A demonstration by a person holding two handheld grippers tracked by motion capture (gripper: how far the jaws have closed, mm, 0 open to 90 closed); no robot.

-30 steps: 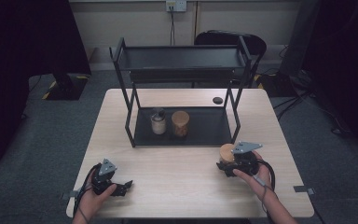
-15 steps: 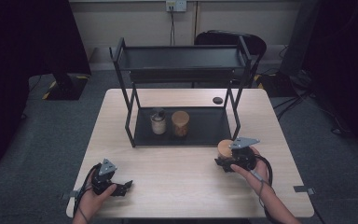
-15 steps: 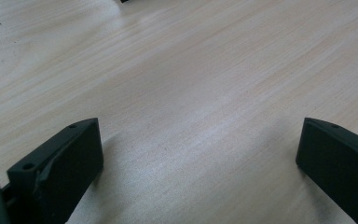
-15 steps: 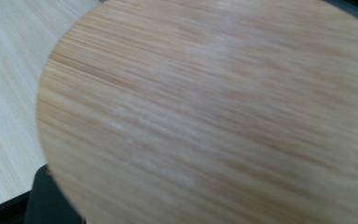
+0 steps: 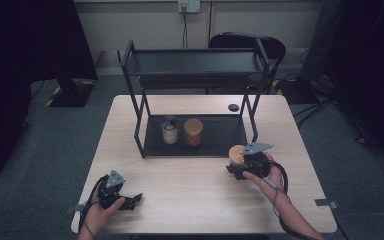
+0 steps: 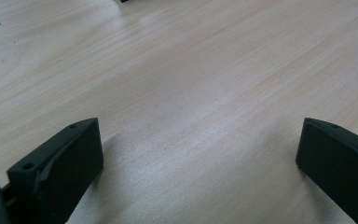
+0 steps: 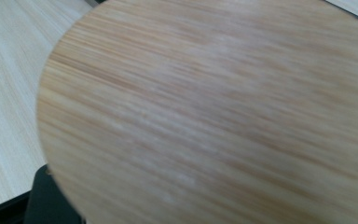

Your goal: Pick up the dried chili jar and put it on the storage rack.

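Right gripper (image 5: 240, 167) is clamped on a wood-lidded jar (image 5: 237, 153) near the bench's right edge, just outside the rack (image 5: 252, 131). Might clip the rack post going in. Left gripper (image 5: 130, 200) sits wide open, empty.

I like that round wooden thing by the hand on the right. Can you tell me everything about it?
The wooden-topped jar has a round, flat lid of pale, streaky wood grain, which looms large in the right gripper view. It stands upright near the table's right front, just before the black rack. The right gripper is shut on it. Its body is mostly hidden, so what is inside cannot be told.
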